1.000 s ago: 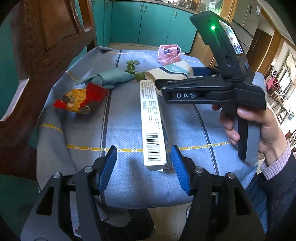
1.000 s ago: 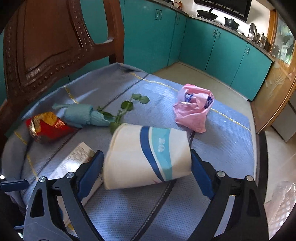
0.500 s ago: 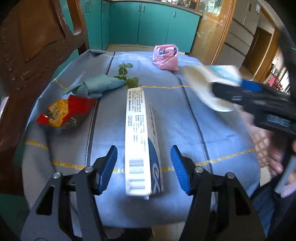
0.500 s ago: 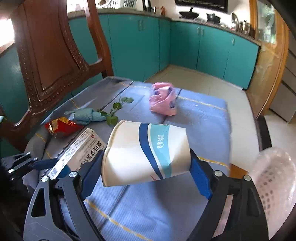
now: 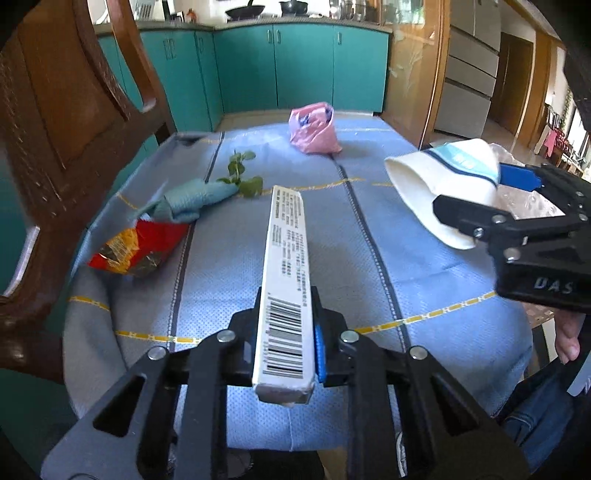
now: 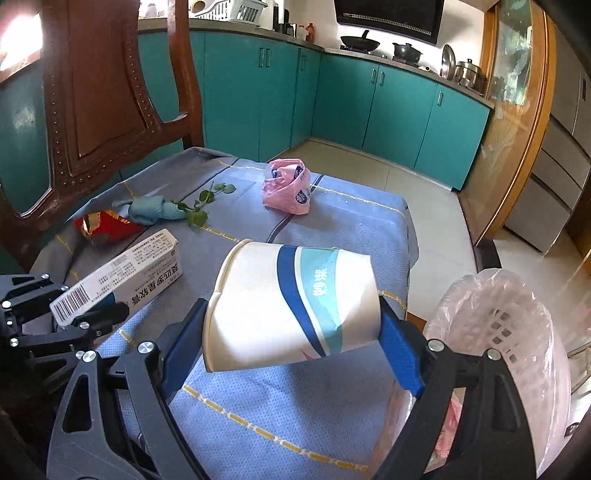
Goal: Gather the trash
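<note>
Your left gripper is closing on a long white carton between its pads. Your right gripper pinches a paper cup sideways, the lined bin just to its right.

We are in a home kitchen: teal cabinets run under a counter holding a wok, pots and a dish rack, beside a carved wooden chair.
</note>
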`<action>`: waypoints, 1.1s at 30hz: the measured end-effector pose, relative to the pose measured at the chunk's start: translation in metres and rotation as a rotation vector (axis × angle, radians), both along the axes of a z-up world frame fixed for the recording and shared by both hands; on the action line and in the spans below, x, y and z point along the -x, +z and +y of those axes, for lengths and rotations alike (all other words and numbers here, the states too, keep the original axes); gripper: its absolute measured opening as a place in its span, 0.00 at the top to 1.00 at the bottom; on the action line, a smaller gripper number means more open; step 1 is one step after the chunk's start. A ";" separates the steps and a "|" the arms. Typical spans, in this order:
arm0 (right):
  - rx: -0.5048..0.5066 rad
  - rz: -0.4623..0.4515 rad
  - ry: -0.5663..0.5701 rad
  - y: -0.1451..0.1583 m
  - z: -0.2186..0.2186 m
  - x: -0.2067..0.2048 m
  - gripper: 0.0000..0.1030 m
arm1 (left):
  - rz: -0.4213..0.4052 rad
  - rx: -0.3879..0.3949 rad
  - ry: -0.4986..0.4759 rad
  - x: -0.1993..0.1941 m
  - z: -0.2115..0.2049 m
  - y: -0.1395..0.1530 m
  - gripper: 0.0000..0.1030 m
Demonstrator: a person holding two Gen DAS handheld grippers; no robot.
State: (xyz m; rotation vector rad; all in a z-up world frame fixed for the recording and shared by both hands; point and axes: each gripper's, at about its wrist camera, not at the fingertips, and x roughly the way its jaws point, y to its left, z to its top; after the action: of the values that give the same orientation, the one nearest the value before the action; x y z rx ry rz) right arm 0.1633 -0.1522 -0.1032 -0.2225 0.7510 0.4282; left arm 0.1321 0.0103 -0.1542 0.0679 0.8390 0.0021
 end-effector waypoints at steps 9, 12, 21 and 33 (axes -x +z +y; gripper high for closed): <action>-0.014 -0.004 -0.022 0.001 -0.009 0.014 0.17 | -0.048 -0.016 0.013 0.018 -0.001 0.015 0.79; -0.013 -0.007 -0.024 0.000 -0.010 0.017 0.17 | -0.052 -0.016 0.016 0.019 0.000 0.017 0.79; -0.019 -0.018 -0.030 0.002 -0.015 0.022 0.17 | -0.090 -0.035 0.023 0.026 -0.005 0.027 0.79; -0.088 -0.081 -0.082 0.020 -0.040 0.030 0.17 | -0.137 -0.045 0.007 0.033 -0.015 0.042 0.79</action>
State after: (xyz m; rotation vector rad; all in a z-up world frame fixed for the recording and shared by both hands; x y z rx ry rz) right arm 0.1338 -0.1919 -0.0834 -0.1249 0.6580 0.3713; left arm 0.0993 -0.0049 -0.1123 0.1058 0.7021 0.0315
